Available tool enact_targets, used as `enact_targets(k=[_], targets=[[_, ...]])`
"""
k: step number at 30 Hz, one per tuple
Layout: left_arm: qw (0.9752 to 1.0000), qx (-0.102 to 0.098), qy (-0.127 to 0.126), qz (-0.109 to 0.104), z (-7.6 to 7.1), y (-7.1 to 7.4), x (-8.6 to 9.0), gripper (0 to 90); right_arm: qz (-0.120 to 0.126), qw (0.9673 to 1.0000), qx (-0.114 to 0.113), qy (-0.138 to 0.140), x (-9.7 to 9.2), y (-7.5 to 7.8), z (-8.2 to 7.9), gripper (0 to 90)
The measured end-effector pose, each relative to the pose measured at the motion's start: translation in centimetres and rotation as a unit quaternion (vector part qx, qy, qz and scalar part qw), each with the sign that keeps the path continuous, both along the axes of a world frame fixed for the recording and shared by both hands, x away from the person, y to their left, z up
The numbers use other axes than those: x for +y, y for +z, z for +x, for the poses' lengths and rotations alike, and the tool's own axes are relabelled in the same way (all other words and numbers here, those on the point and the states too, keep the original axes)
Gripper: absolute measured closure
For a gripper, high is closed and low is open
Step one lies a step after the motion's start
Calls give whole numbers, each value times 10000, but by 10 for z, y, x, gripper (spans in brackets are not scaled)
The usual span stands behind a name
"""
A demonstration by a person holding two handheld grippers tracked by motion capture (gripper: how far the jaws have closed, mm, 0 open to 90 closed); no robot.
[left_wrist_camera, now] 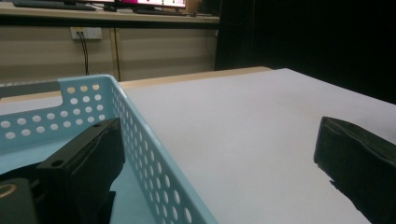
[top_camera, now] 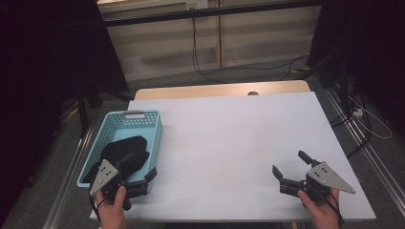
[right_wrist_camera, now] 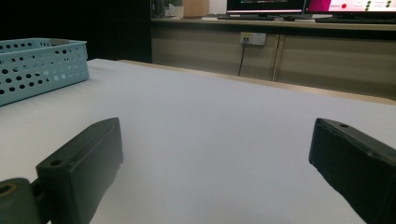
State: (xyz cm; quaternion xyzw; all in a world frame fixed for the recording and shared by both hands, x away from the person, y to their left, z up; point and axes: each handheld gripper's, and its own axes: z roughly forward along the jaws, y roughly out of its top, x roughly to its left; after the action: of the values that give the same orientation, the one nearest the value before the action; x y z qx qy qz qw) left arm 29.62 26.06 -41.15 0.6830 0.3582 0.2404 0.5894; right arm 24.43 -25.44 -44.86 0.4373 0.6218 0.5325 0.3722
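Resting low at the lower left of the high view, the left claw (top_camera: 141, 168) is held in a person's left hand (top_camera: 113, 207), with its jaws spread wide and gripping nothing. One jaw sits inside the light blue basket (top_camera: 155, 128) and the other outside it, so the basket's near right wall passes between them; whether either jaw touches the wall I cannot tell. In the left gripper view that perforated wall (left_wrist_camera: 154, 158) runs up between the two black jaws, the left one over the basket floor and the right one over the white table (left_wrist_camera: 243, 121).

A black cloth (top_camera: 125, 151) lies crumpled in the basket, toward its near end, just beside the left claw's inner jaw. The basket stands at the left edge of the table (top_camera: 229, 133), its handle end toward the top of the frame.

At the lower right of the high view the right claw (top_camera: 290, 166) is held in the right hand (top_camera: 322, 207), jaws equally wide and empty, above bare table and well apart from the basket. In the right gripper view the basket (right_wrist_camera: 42, 65) shows at the upper left.
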Motion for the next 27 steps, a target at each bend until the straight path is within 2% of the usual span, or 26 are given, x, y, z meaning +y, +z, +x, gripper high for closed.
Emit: enact_targets(k=[6, 11, 15, 21, 24, 26, 27], targets=[[10000, -8, 36, -53, 0, 5, 3, 20, -38, 9999, 111, 42, 0, -3, 5, 24], [9999, -10, 77, -84, 1, 8, 2, 20, -12, 9999, 98, 45, -2, -2, 4, 24], [10000, -27, -7, -31, 2, 10, -3, 20, 17, 10000, 73, 35, -5, -1, 1, 24], [10000, -3, -50, -71, 6, 13, -6, 20, 25, 9999, 82, 81, -5, -2, 0, 23], [9999, 40, -40, -135, 8, 18, -6, 20, 22, 9999, 96, 84, -6, -2, -1, 23], [9999, 42, -42, -81, 10, 23, -5, 20, 20, 9999, 92, 91, -6, -2, -1, 23], [9999, 61, -43, -138, 13, 27, -3, 20, 36, 9999, 94, 79, -6, -2, -1, 24]])
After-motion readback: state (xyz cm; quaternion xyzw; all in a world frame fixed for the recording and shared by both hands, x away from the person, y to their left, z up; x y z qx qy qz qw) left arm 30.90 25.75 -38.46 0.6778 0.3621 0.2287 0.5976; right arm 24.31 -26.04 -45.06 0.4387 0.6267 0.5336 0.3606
